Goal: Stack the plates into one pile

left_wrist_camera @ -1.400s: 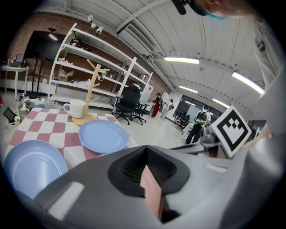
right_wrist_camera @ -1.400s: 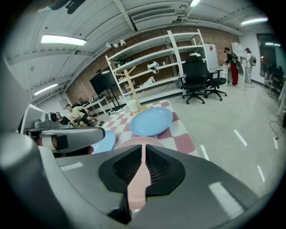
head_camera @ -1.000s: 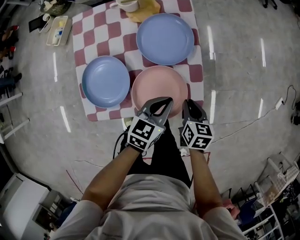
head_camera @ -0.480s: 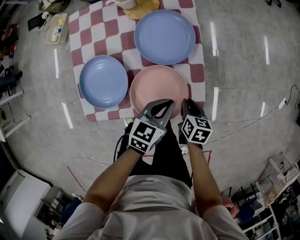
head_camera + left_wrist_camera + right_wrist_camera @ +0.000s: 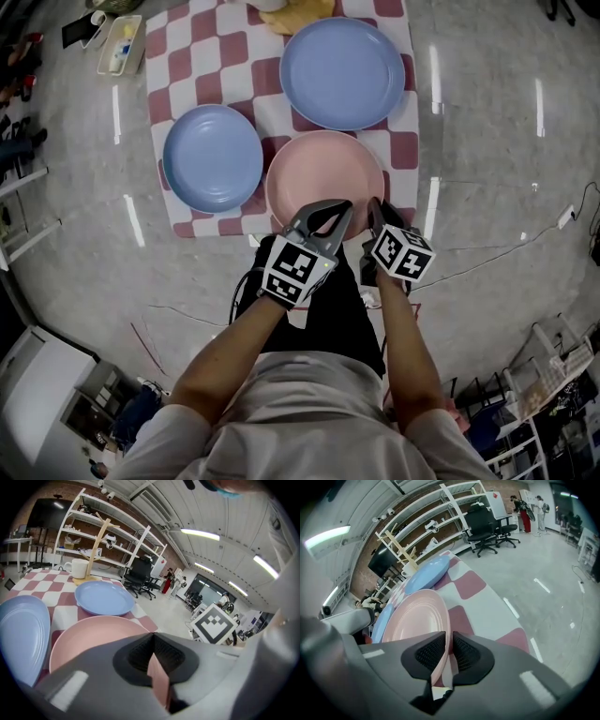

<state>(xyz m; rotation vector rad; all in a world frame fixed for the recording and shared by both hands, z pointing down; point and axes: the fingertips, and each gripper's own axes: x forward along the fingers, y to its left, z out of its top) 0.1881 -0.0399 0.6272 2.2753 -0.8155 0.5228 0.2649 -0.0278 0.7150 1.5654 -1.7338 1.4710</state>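
Note:
A pink plate (image 5: 325, 178) lies at the near edge of the red-and-white checked cloth (image 5: 202, 66). A small blue plate (image 5: 213, 157) sits to its left and a larger blue plate (image 5: 344, 73) lies beyond it. My left gripper (image 5: 328, 214) is shut on the pink plate's near rim, and the pink edge (image 5: 158, 679) shows between its jaws. My right gripper (image 5: 377, 212) is shut on the same rim a little further right. In the right gripper view the pink plate (image 5: 417, 618) runs between the pads of the right gripper (image 5: 449, 644). Whether the plate is off the cloth I cannot tell.
A white mug (image 5: 79, 567) and a wooden rack (image 5: 97, 545) stand at the cloth's far end. A tray (image 5: 120, 45) lies on the floor at the upper left. Cables (image 5: 487, 248) trail on the floor to the right. Shelves and office chairs (image 5: 487, 522) stand further off.
Both grippers stay closed at the pink plate's near rim. The whole scene has shifted slightly in the head view; the plates keep their places on the cloth.

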